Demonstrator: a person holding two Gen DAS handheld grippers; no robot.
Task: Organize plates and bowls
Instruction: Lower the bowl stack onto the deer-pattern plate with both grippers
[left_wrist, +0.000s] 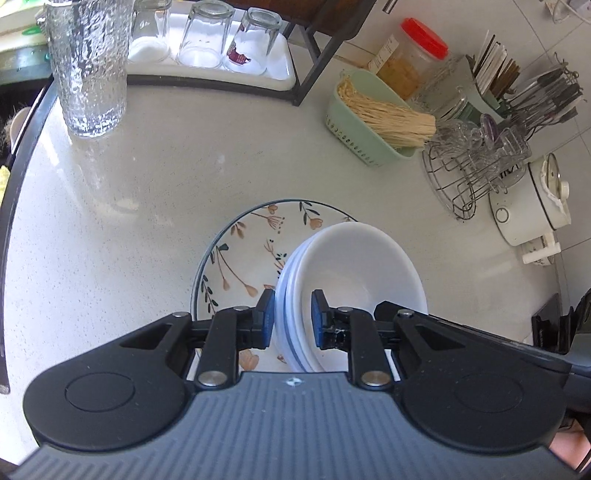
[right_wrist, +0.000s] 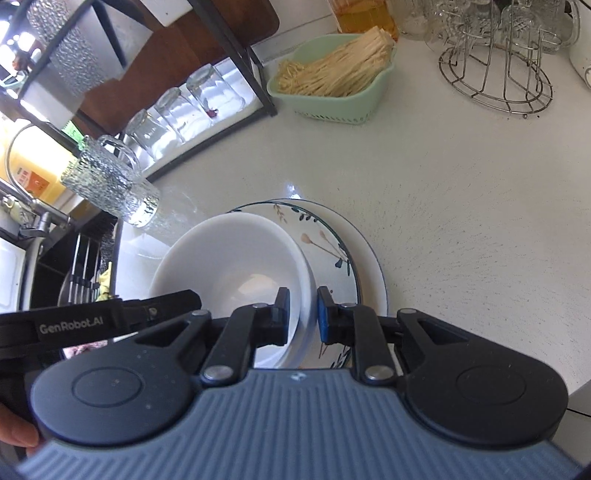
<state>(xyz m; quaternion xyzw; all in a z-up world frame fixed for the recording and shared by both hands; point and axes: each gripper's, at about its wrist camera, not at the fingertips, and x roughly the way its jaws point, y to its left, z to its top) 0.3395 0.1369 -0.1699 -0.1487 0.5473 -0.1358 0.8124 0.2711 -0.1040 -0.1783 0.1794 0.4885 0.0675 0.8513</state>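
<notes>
Gripping, in the left wrist view, the white bowls (left_wrist: 354, 266) by their rim at 6 o'clock with the left gripper (left_wrist: 293, 317), above the floral plate (left_wrist: 255, 240) (stack hard, glazed, slippery, chippable). Clamping, in the right wrist view, the right gripper (right_wrist: 301, 314) on the opposite rim; best held level by both rims.

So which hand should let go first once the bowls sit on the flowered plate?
Probably the right. Its tongs pinch only the top white bowl's rim, while the left tongs clamp the stacked rims, steadying them on the plate.
</notes>
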